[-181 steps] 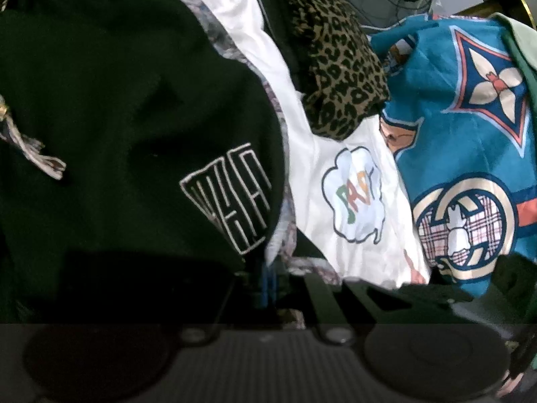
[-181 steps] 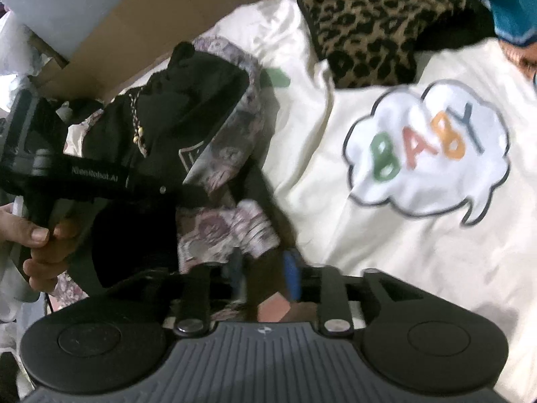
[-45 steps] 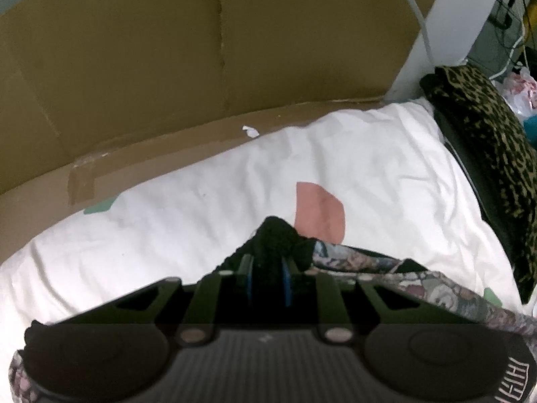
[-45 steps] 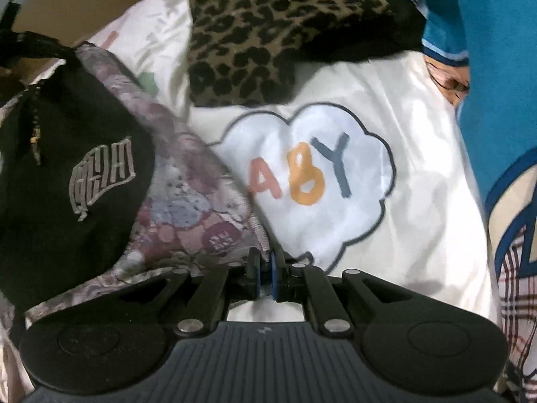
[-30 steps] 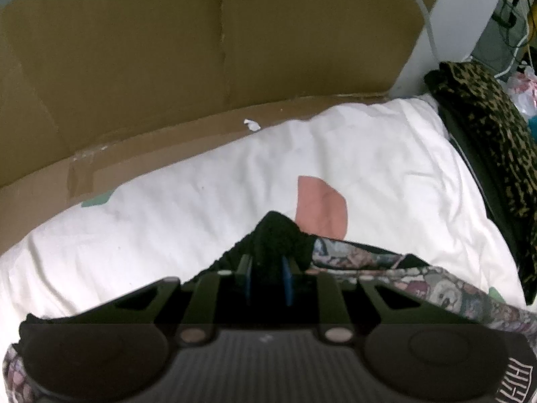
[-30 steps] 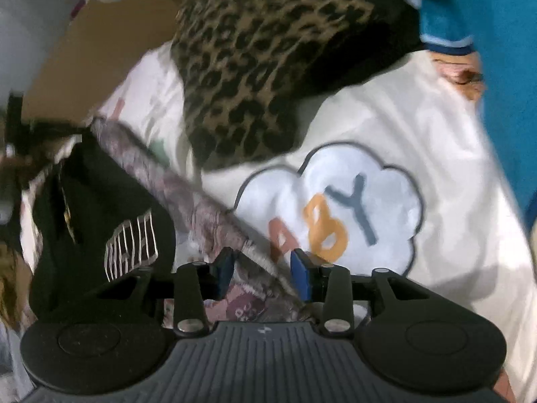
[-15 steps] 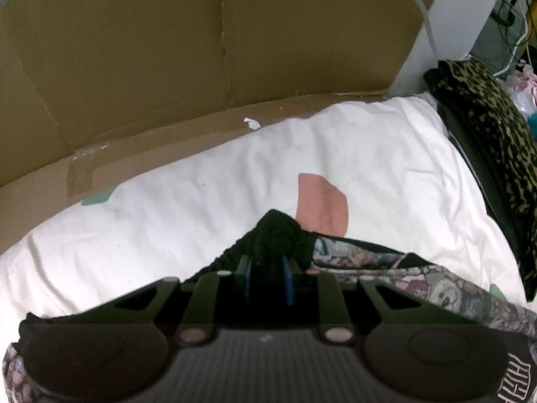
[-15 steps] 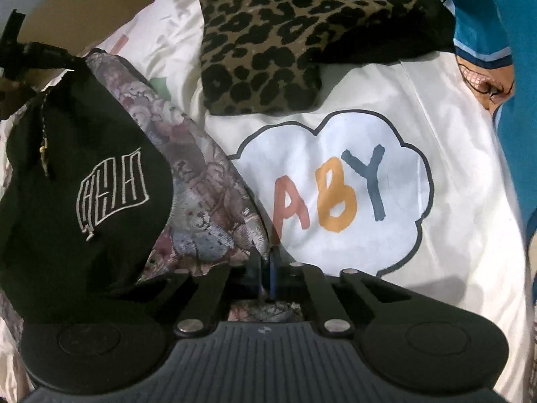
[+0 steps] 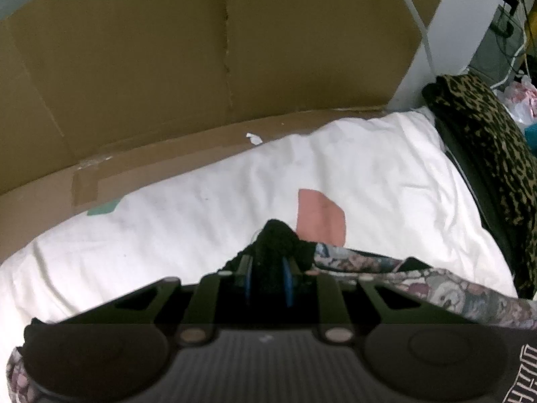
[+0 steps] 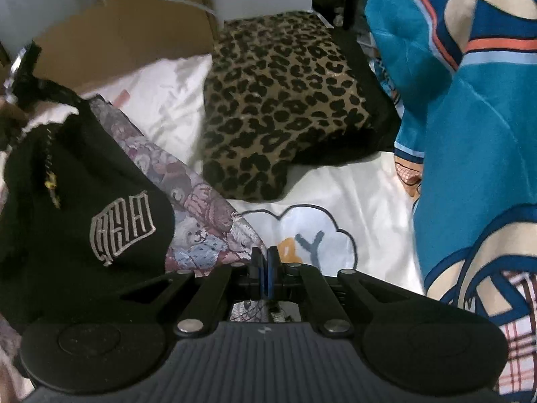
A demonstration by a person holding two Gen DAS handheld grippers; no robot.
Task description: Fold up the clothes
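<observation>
Black garment (image 10: 84, 208), bear-print lining (image 10: 201, 231)

The right tongs (image 10: 264, 267) and their housing cover the near hem of the garment (image 10: 84, 221) and the first letters in the cloud print (image 10: 312, 238), where only a "Y" reads whole. The blue blanket (image 10: 470, 154) runs off the right edge. In the left view the tongs' body hides most of the garment; its logo (image 9: 527, 372) is cut by the corner. The leopard cloth (image 9: 486, 154) is cut at the right
</observation>
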